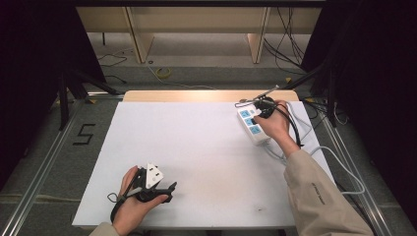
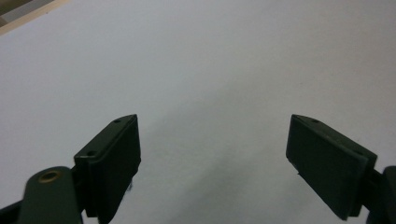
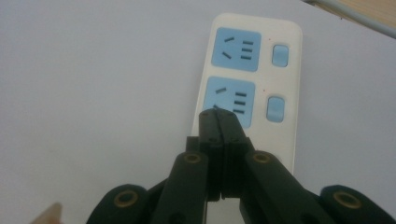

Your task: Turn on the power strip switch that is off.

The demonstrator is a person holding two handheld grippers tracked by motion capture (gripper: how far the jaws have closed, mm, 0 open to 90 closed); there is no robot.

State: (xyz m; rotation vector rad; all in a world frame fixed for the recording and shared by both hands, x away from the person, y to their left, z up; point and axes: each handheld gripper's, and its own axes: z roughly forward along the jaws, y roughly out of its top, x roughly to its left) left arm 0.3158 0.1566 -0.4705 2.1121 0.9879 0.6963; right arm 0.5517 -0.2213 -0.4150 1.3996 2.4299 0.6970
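Table point(image 1: 196, 147): rectangular, white matte top, with a strip of pale wood showing along its far edge. Power strip point(image 1: 252, 124): white body with blue sockets, lying flat near the far right corner, its white cable point(image 1: 344, 169) trailing off the right side.

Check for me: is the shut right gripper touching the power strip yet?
Cannot tell. In the right gripper view the shut right gripper overlaps the power strip at a blue socket, but neither contact nor gap shows. In the high view the hand covers it.
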